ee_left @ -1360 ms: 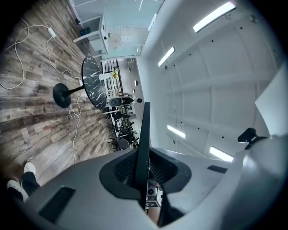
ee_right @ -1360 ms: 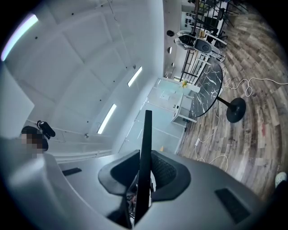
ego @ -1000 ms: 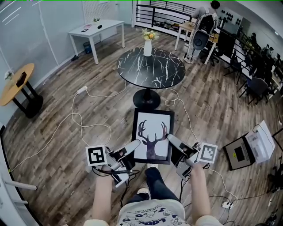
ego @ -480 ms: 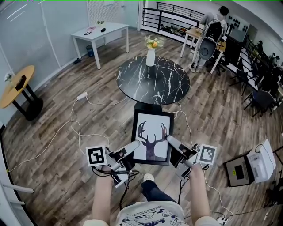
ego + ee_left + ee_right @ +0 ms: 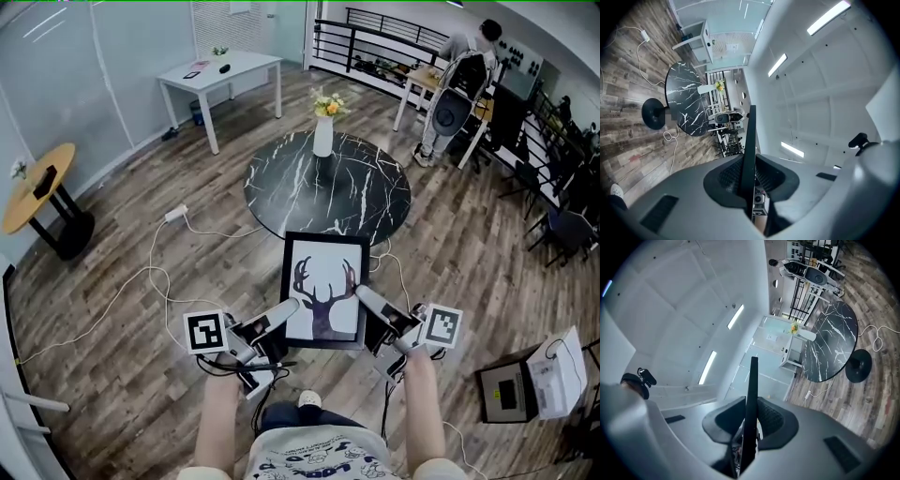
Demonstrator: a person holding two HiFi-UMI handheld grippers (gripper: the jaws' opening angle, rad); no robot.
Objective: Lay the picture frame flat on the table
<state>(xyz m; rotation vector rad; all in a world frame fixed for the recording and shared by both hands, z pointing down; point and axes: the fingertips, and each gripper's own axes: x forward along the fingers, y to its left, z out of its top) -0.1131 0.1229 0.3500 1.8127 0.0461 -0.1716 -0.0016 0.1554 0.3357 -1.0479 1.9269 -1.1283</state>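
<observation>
A black picture frame (image 5: 323,286) with a deer silhouette on white hangs in the air, its top edge over the near rim of the round black marble table (image 5: 300,187). My left gripper (image 5: 286,307) is shut on the frame's lower left side. On the lower right side my right gripper (image 5: 361,295) is shut too. In the left gripper view the frame (image 5: 750,140) shows edge-on between the pads of the left gripper (image 5: 749,176). The right gripper view gives the same edge-on frame (image 5: 751,390), pinched by the right gripper (image 5: 750,423).
A white vase with yellow flowers (image 5: 323,131) stands at the marble table's far side. White cables (image 5: 169,272) trail over the wooden floor at left. A white table (image 5: 220,70), a round wooden table (image 5: 37,183), a box (image 5: 525,380) and a person (image 5: 469,66) stand around.
The whole view has drawn closer to the marble table; the frame's top edge now overlaps the table's near rim. Both grippers keep their hold on the frame.
</observation>
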